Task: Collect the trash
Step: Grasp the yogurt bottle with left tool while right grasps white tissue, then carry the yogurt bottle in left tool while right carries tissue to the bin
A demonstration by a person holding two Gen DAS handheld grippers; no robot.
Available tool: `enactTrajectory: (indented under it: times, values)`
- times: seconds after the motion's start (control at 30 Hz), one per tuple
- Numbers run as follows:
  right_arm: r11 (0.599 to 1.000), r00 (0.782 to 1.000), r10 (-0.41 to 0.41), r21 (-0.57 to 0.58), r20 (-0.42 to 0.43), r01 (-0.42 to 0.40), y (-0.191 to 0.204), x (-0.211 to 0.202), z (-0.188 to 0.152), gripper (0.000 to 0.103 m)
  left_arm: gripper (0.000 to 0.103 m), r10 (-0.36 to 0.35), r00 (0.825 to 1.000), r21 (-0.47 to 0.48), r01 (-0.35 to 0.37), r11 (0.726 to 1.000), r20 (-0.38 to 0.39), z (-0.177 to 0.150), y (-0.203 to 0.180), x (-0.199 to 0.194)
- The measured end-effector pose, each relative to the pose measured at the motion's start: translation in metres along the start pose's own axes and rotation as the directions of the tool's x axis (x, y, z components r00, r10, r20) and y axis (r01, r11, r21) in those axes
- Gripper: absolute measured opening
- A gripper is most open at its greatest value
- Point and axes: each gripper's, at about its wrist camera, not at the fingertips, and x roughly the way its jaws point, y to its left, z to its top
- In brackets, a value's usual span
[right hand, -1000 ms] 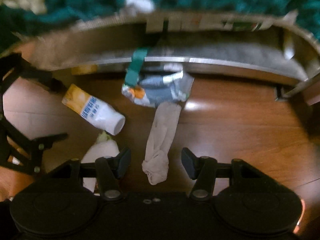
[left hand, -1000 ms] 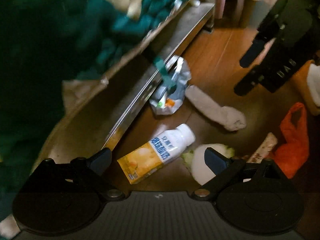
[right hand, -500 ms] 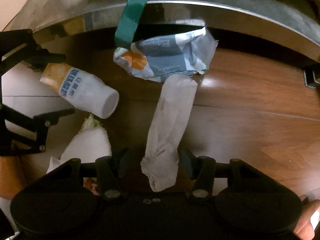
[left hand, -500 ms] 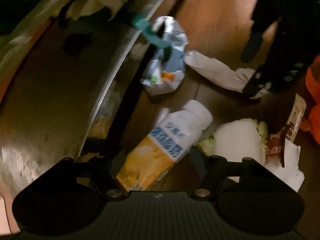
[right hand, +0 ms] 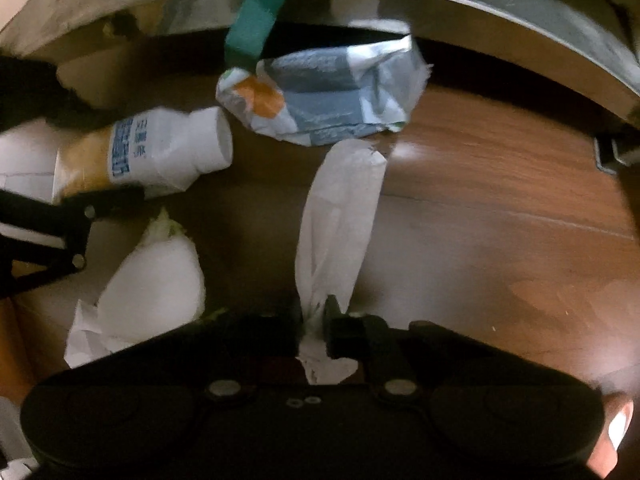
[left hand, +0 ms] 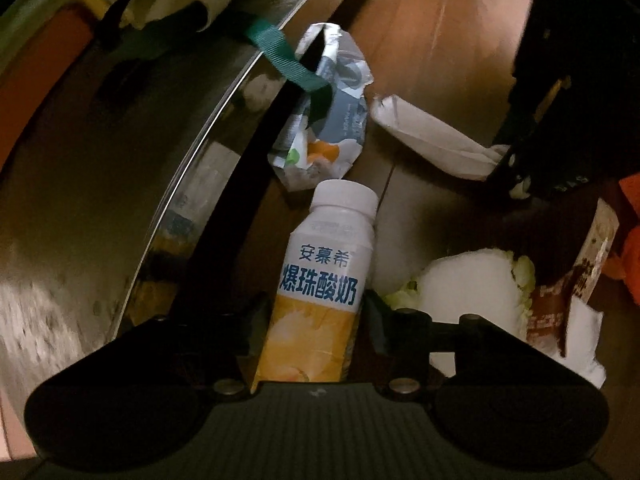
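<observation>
A yoghurt bottle point(left hand: 328, 256) with a white cap and a yellow base lies on the wooden floor point(right hand: 500, 184). It sits lengthwise between the fingers of my left gripper point(left hand: 314, 312). Those jaws are closing and their pads meet the bottle's yellow lower half on both sides. A long white tissue point(right hand: 340, 216) stretches across the floor. My right gripper point(right hand: 316, 316) points straight down, its jaws closing, and pinches the tissue's near end. The left wrist view shows the tissue point(left hand: 432, 140) running under that black gripper at the right. The bottle point(right hand: 160, 152) also shows at the left of the right wrist view.
A crumpled snack bag point(left hand: 332, 120) lies by a shiny metal rail point(left hand: 192, 140), with a green strap point(left hand: 280, 56) hanging over it. A white cabbage piece point(left hand: 468, 284), a brown wrapper point(left hand: 560, 304) and an orange bag point(left hand: 632, 216) lie to the right.
Both grippers have sunk toward the floor. The left one closed around the bottle, which turned in line with its fingers. The right one shut on the tissue's end.
</observation>
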Motion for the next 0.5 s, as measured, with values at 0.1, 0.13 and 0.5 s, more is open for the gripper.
enactTrajectory:
  times: [0.1, 0.13, 0.5]
  values:
    - [1.000, 1.000, -0.001, 0.019, 0.009, 0.001, -0.002, -0.014, -0.004, 0.006, 0.046, -0.014, 1.000, -0.069, 0.013, 0.998, -0.011, -0.001, 0.003, -0.006]
    - [1.000, 1.000, 0.000, 0.024, 0.010, -0.001, -0.002, -0.019, -0.006, 0.006, 0.045, -0.019, 1.000, -0.091, 0.018, 0.996, -0.016, -0.002, 0.003, -0.009]
    - [0.999, 0.998, -0.006, 0.045, 0.055, 0.003, 0.007, -0.113, -0.031, 0.006, 0.043, -0.053, 0.998, -0.222, 0.047, 0.974, -0.025, -0.001, 0.004, -0.091]
